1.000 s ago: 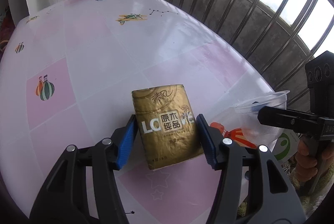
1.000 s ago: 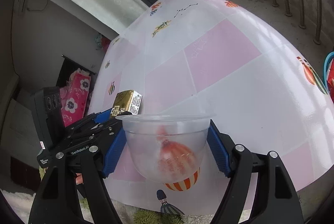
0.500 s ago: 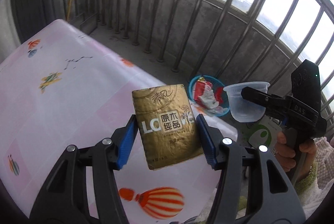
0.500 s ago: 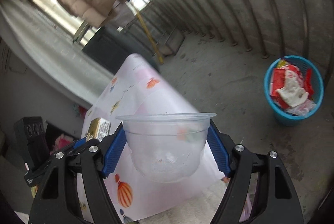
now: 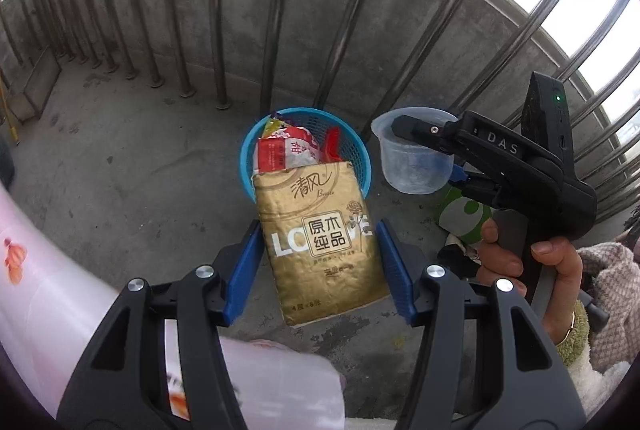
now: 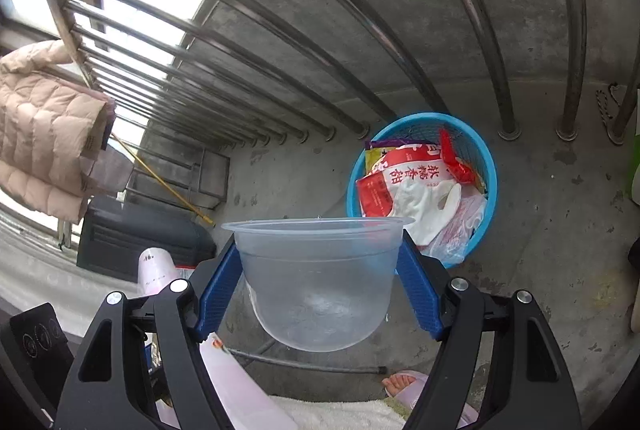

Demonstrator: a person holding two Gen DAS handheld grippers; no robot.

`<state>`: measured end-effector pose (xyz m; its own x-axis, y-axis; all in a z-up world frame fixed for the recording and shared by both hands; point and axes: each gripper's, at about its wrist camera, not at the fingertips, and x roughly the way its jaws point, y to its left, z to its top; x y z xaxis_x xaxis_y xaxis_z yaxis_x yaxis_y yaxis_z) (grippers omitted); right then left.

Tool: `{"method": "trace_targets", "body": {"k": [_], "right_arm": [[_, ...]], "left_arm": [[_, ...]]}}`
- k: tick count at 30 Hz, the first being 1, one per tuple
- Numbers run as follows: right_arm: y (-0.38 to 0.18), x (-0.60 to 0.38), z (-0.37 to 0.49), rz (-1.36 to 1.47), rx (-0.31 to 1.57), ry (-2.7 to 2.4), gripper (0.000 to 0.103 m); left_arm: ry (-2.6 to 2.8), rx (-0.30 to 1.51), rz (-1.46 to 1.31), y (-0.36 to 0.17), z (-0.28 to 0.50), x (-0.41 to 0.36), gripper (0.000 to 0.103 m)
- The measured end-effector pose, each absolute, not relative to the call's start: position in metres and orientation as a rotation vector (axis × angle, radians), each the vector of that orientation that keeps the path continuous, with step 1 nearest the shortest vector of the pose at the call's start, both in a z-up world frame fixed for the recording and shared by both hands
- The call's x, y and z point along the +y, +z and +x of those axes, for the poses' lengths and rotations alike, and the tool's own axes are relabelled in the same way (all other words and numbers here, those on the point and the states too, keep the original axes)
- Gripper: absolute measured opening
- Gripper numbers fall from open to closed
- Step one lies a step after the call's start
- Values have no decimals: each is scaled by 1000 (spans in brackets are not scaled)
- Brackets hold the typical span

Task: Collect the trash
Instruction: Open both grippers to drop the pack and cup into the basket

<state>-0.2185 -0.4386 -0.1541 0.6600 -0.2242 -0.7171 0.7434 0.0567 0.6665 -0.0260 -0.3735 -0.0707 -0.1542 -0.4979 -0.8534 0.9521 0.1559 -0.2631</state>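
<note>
- The grey concrete balcony floor [image 5: 120,157] spreads below me, closed in by a railing of steel bars [image 5: 216,9] on a low concrete wall
- A pink-and-white patterned tablecloth [image 5: 60,302] fills the lower left of my left view
- A pale pink quilted jacket [image 6: 44,133] hangs at the left of my right view
- The round blue plastic mesh basket [image 6: 490,165] stands on the floor by the bars, heaped with red and white wrappers [image 6: 404,185]
- My right gripper [image 6: 320,282] pinches a clear plastic bowl [image 6: 320,282] by its sides, blue pads pressed on its wall, rim up; it hangs in the air near the basket, on my side of it
- My left gripper [image 5: 322,250] clamps a gold foil tissue pack with white lettering [image 5: 320,238] between its blue pads; the pack is off the floor, its top edge overlapping the basket's near rim in my left view
- My right hand [image 5: 528,262] wraps the black handle
</note>
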Motion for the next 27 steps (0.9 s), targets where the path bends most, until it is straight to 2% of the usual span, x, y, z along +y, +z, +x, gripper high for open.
{"method": "trace_targets", "body": {"k": [3, 4, 5, 7, 11, 13, 19, 22, 27], "right_arm": [[-174, -469, -215, 1351, 478, -813, 74], [-182, -479, -212, 1351, 483, -817, 76], [-196, -492, -208, 1351, 507, -824, 84], [-235, -511, -200, 1363, 585, -862, 86], [-318, -517, -202, 1453, 861, -984, 85], [-330, -507, -212, 1497, 838, -990, 85], [-302, -485, -230, 1441, 719, -1061, 85], [-259, -470, -226, 1354, 651, -1069, 85], [-161, -424, -183, 1085, 594, -952, 85]], "left_arm": [[-1411, 1082, 599, -91, -31, -417, 55], [-1416, 1082, 609, -100, -32, -430, 58], [-1420, 1084, 611, -109, -33, -444, 69], [-1388, 1084, 610, -128, -31, -467, 77], [-1322, 1104, 478, -131, -13, -478, 77], [-1341, 1122, 410, -120, -4, -469, 77], [-1353, 1009, 362, -75, 16, -427, 77], [-1348, 961, 280, -44, 25, -389, 77], [-1245, 838, 145, 7, 35, -296, 87]]}}
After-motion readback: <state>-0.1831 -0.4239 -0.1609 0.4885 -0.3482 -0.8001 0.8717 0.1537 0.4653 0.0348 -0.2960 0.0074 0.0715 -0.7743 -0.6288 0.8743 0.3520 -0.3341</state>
